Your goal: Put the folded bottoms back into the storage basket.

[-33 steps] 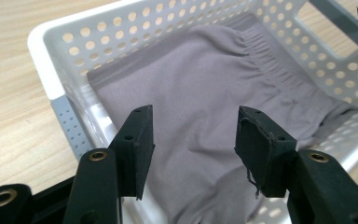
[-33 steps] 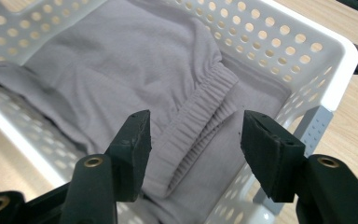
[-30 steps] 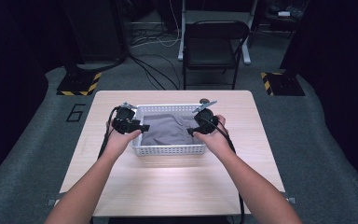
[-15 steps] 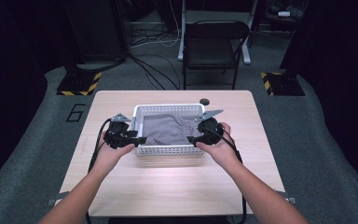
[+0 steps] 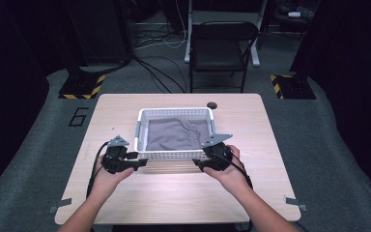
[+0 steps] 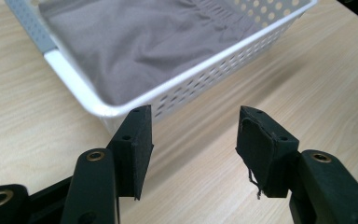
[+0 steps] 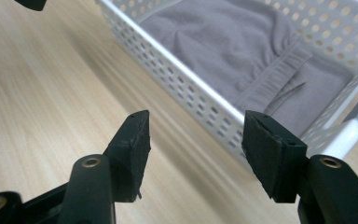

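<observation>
From above, the white basket [image 5: 175, 155] sits mid-table with the grey cloth [image 5: 174, 134] lying inside; the left gripper [image 5: 140, 163] and right gripper [image 5: 199, 163] hang just off its near corners. The left gripper view shows jaws parted, empty, beside the basket's corner. The right gripper view shows the same: released, nothing between.

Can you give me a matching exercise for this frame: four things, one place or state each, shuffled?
Things:
1. white basket
2. grey cloth
3. left gripper
4. right gripper

States:
A. lies inside the basket
B. open, empty, in front of the basket's left corner
C. stands on the table
D. open, empty, in front of the basket's right corner

Pairs: 1-C, 2-A, 3-B, 4-D
</observation>
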